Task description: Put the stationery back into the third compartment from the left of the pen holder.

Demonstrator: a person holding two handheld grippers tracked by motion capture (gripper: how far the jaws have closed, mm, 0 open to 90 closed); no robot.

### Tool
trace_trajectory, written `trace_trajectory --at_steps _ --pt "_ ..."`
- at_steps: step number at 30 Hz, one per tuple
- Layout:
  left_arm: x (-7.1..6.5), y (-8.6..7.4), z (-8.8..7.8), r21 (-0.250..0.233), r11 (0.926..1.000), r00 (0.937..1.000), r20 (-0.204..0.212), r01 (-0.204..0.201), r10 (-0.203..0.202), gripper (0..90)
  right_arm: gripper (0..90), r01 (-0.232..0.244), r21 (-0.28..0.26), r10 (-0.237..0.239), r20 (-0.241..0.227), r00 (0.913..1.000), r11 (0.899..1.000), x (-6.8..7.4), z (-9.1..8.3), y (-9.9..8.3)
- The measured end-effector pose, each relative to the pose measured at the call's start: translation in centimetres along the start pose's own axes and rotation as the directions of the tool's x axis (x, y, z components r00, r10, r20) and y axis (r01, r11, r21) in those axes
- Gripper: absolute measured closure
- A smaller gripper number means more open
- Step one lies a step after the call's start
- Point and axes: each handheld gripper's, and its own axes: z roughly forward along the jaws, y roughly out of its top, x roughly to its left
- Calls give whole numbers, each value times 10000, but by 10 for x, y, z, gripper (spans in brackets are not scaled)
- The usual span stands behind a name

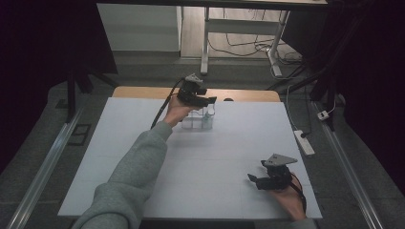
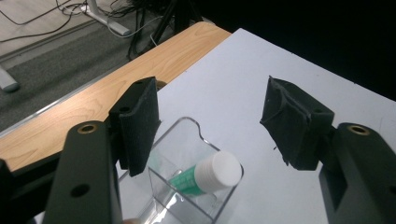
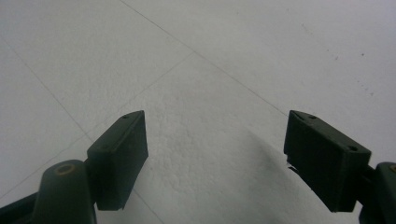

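- Tube (image 2: 205,175), green-bodied with a white cap, lies tilted inside a clear plastic organiser (image 2: 187,135), cap end up toward the rim; the organiser sits on the white table cover (image 1: 239,138) toward the far side, near the wooden table edge (image 2: 93,107).
- Left gripper (image 2: 210,123): jaws spread wide apart, nothing between the pads. In its own view they straddle the space above the organiser, the tube's cap lying below and between them. No contact with tube or organiser can be seen.
- High view: left gripper (image 1: 208,100) is held over the organiser (image 1: 198,119), jaws pointing right. Left hand (image 1: 177,110) grips its body; a grey sleeve (image 1: 133,176) runs back to the bottom of the view; a black cable trails from the gripper.
- Right gripper (image 3: 215,154): jaws also wide apart and empty, hanging over bare white cover with faint seam lines.
- High view: right gripper (image 1: 251,178) is at the near right part of the table, well apart from the organiser, jaws pointing left, grey three-cornered plate on top. Right hand (image 1: 289,198) holds it from below.
- Beyond the table: grey floor, a white power strip (image 1: 304,141) and loose cables.
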Motion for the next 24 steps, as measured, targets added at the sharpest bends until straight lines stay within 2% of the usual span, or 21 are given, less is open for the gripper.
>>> trace_trajectory --at_steps 7,12,18,24 --pt "-3 -13 -20 -42 10000 10000 66 21 -21 370 211 6 -2 -6 36 10000 10000 0 0 0" --pt "-15 -25 -40 6 9989 9986 249 -474 474 375 211 46 -59 -46 12 10000 10000 0 -1 0" --pt "-25 -43 -63 105 9959 9959 -118 -895 897 378 211 58 -73 -58 5 10000 10000 1 -2 0" --pt "-30 -64 -85 150 9962 9958 -323 -858 862 380 211 46 -115 -46 0 10000 9999 1 -2 0"
